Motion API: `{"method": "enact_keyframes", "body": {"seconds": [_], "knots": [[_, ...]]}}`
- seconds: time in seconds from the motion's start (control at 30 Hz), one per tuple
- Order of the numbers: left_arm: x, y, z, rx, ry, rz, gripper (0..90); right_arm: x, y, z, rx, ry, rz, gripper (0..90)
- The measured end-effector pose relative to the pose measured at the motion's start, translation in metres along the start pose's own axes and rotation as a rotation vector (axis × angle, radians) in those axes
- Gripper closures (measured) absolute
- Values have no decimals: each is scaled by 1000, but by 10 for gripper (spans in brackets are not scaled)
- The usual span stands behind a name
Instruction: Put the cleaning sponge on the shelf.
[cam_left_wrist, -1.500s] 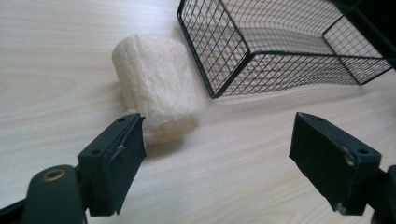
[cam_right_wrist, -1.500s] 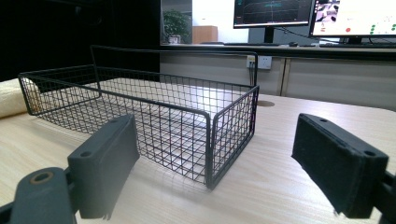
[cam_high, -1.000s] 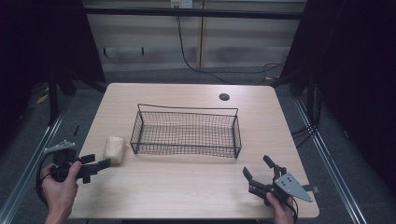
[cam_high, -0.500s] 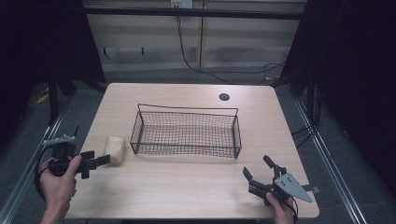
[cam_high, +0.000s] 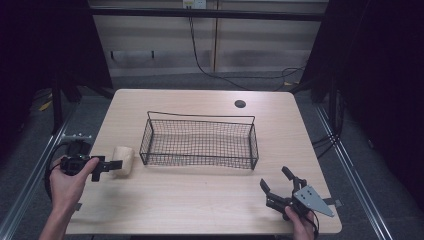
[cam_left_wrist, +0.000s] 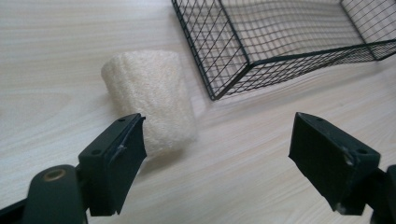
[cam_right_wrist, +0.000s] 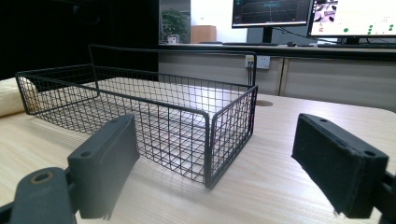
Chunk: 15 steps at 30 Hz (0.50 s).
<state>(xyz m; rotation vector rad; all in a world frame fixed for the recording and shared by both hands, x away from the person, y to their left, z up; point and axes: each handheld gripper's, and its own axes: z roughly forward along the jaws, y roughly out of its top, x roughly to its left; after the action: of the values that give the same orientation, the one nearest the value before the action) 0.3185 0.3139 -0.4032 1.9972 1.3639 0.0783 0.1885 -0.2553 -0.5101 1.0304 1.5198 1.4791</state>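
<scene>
Sponge (cam_left_wrist: 150, 100) just ahead of left gripper (cam_left_wrist: 219, 144) (jaws apart), beside basket (cam_left_wrist: 243, 70).

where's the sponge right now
In the high view the sponge lies on the table's left side, just outside the wire basket's left end, with the open left gripper right at it.

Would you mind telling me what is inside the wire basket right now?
The wire basket holds nothing; bare table shows through its mesh. The sponge lies outside.

A pale, rough-textured loofah block (cam_left_wrist: 149, 100) lies on its side just beside the wire basket (cam_left_wrist: 261, 42).
</scene>
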Motion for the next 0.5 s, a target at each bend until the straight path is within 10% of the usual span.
{"method": "enact_keyframes", "body": {"seconds": [0.5], "knots": [[16,20,23,150,5,-55,176,0,0,0,-1,0,1,136]]}}
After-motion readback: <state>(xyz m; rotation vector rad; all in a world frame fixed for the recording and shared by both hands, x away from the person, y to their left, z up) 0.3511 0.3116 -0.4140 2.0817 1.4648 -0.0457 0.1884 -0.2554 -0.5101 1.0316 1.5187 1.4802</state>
